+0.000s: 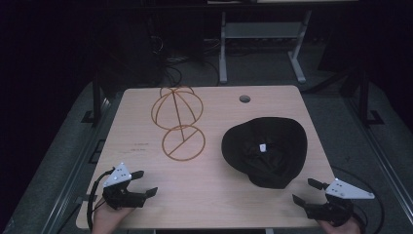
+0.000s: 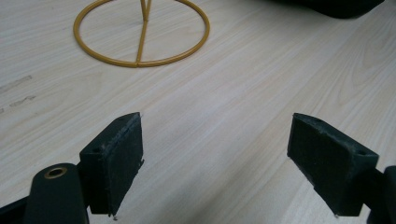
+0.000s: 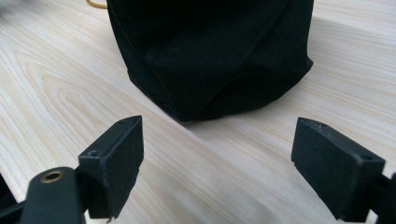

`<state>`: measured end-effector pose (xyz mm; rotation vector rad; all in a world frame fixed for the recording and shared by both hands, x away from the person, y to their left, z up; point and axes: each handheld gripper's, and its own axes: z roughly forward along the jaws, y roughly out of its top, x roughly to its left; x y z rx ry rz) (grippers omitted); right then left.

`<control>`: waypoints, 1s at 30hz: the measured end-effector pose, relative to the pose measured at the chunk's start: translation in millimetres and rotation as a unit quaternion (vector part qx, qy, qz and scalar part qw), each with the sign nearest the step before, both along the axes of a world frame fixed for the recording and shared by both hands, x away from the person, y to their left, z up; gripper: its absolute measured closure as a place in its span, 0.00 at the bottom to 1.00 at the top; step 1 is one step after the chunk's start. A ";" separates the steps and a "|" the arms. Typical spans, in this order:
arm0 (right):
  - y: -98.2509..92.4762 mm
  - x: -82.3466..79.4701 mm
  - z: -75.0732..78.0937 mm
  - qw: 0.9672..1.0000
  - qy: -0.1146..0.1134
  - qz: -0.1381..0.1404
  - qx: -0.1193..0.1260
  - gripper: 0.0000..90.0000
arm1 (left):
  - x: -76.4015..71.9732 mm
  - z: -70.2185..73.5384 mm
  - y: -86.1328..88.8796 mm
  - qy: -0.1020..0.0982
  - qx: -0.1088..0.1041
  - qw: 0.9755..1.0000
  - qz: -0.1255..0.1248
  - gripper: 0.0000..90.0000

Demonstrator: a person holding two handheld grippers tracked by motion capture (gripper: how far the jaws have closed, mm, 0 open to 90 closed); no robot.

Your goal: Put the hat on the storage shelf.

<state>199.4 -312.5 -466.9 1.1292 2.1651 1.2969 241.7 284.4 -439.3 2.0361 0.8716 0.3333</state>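
A black cap (image 1: 265, 151) lies upside down on the right half of the wooden table (image 1: 209, 195), a small white label inside it. A gold wire hat stand (image 1: 178, 122) stands at the middle left, its round base ring (image 2: 140, 32) flat on the wood. My left gripper (image 1: 146, 183) rests open near the front left edge, pointing toward the stand, nothing between its jaws. My right gripper (image 1: 307, 191) sits open at the front right, just short of the cap (image 3: 210, 56), which lies beyond its fingertips. Hands hold both grippers from below.
A round cable hole (image 1: 244, 99) sits near the table's far edge. Beyond the table stand a grey desk frame (image 1: 260, 44) and cables on the dark floor. Bare wood lies between the two grippers.
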 end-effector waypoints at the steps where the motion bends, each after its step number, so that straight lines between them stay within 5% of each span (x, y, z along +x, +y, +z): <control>1: -0.2 0.0 -0.4 1.000 0.001 0.000 0.000 0.18 | 0.3 0.1 -1.1 -0.001 -0.002 1.000 -0.002 0.20; 11: -2.5 -0.8 -1.7 1.000 0.001 0.002 0.002 0.18 | 3.2 5.0 -14.8 0.004 -0.005 1.000 -0.019 0.20; 30: -5.5 -4.8 -1.0 1.000 0.004 -0.001 0.006 0.18 | 22.2 29.5 -80.5 -0.010 -0.017 0.995 -0.102 0.20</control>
